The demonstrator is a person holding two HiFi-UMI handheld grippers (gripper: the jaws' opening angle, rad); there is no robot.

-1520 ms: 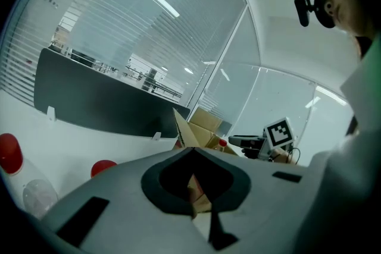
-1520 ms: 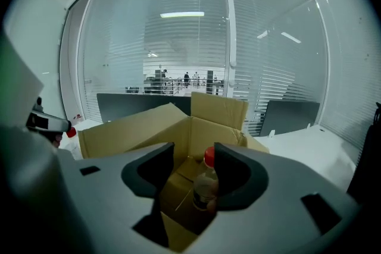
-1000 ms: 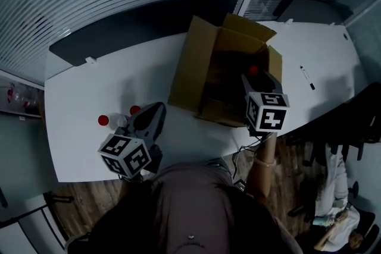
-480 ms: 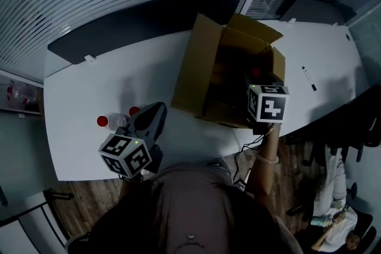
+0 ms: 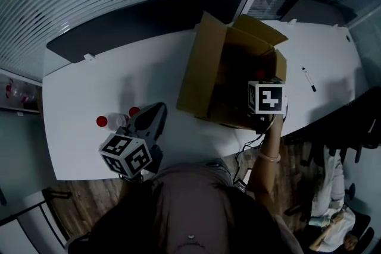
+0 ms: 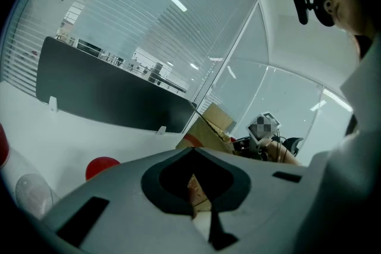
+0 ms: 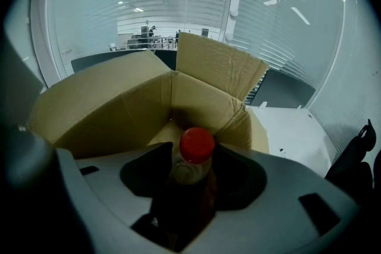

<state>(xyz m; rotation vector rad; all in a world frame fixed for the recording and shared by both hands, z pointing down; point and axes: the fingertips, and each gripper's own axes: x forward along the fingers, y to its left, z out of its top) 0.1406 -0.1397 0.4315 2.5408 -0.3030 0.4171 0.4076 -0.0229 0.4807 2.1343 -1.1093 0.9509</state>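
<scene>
My right gripper [image 7: 193,154] is shut on a clear bottle with a red cap [image 7: 197,144], held upright between the jaws. It hangs over the open cardboard box [image 7: 149,104], whose inside shows behind the bottle. In the head view the right gripper [image 5: 261,83] sits above the box [image 5: 229,77] near its right wall. My left gripper [image 5: 153,113] rests low over the white table [image 5: 89,86], jaws closed on nothing. Two red-capped bottles [image 5: 102,121] [image 5: 134,110] lie just to its left. In the left gripper view, the left gripper [image 6: 191,154] has one red cap [image 6: 102,166] left of it.
A dark divider panel [image 5: 149,15] runs along the table's far edge, in front of glass walls with blinds. A pen [image 5: 308,78] lies on the table right of the box. Office chairs [image 5: 357,122] stand off the right end. The box flaps [image 5: 199,62] stand up.
The right gripper has carried the bottle slightly right and further over the box, and the cap now shows larger and higher between the jaws. The left gripper has hardly moved.
</scene>
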